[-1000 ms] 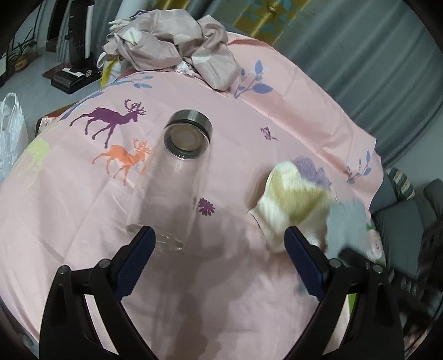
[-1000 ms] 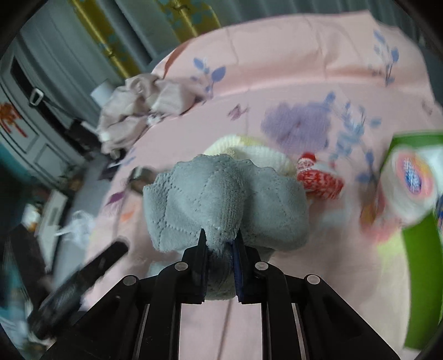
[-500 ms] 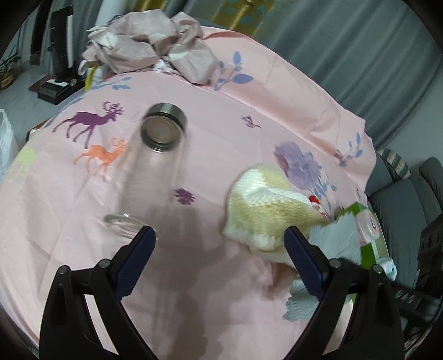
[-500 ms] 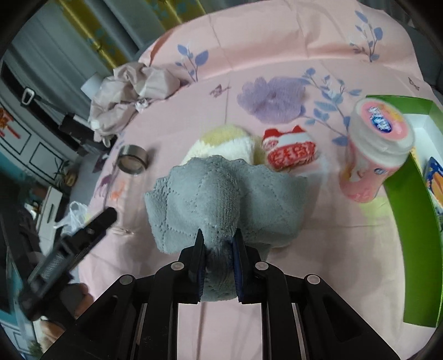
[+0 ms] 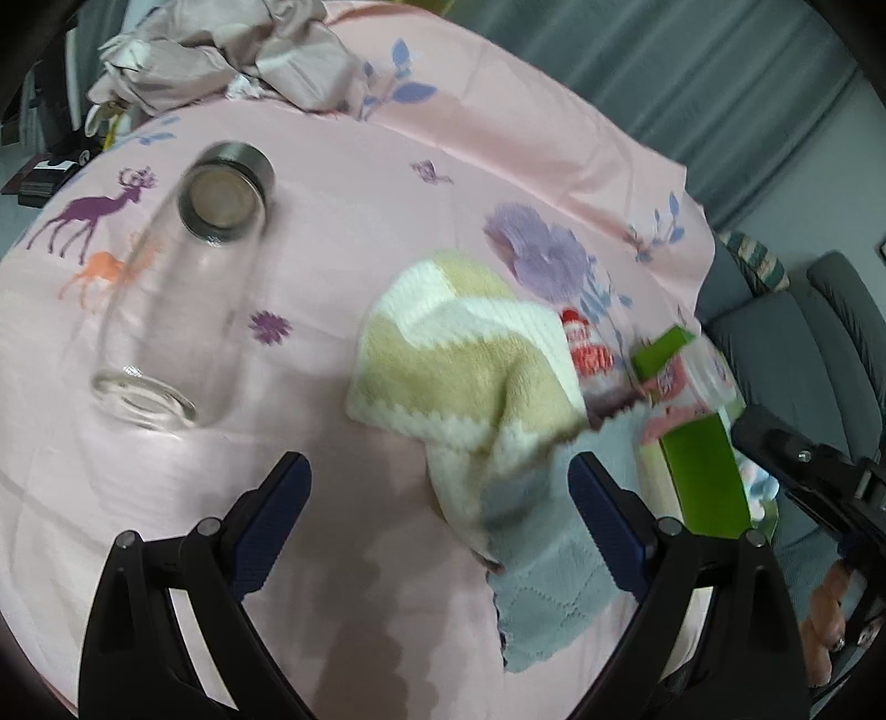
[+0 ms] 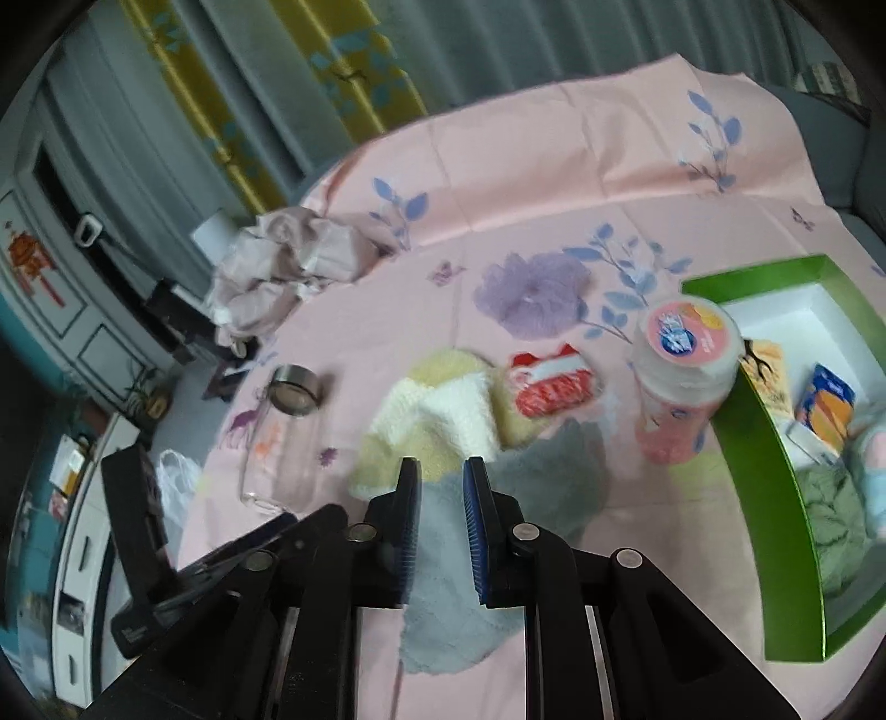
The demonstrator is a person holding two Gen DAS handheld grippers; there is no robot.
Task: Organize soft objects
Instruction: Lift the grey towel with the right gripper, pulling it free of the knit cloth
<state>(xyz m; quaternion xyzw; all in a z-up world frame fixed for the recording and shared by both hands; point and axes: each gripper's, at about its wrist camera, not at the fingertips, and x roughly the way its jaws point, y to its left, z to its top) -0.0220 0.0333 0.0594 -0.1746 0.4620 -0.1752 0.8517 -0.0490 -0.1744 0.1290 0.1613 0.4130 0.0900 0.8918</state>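
Observation:
A grey knitted cloth [image 6: 459,609] lies flat on the pink tablecloth, its far edge against a yellow-and-white knitted cloth [image 6: 437,421]. My right gripper [image 6: 441,468] hovers above the grey cloth; its jaws are opening and the pads press on nothing. In the left wrist view the yellow-and-white cloth [image 5: 459,360] lies just ahead of my left gripper [image 5: 440,476], which stands wide open and empty. The grey cloth [image 5: 548,598] lies by that gripper's right finger. A green box [image 6: 775,498] at the right holds soft items.
A clear glass bottle [image 5: 183,293] with a metal cap lies on its side at the left. A pink jar [image 6: 684,365] and a red-and-white packet [image 6: 554,382] stand beside the green box. A crumpled pinkish fabric [image 5: 232,50] lies at the far edge.
The right gripper has let go of the grey cloth, which now lies on the table, and has pulled back and up. The left gripper has moved right toward the yellow-and-white cloth.

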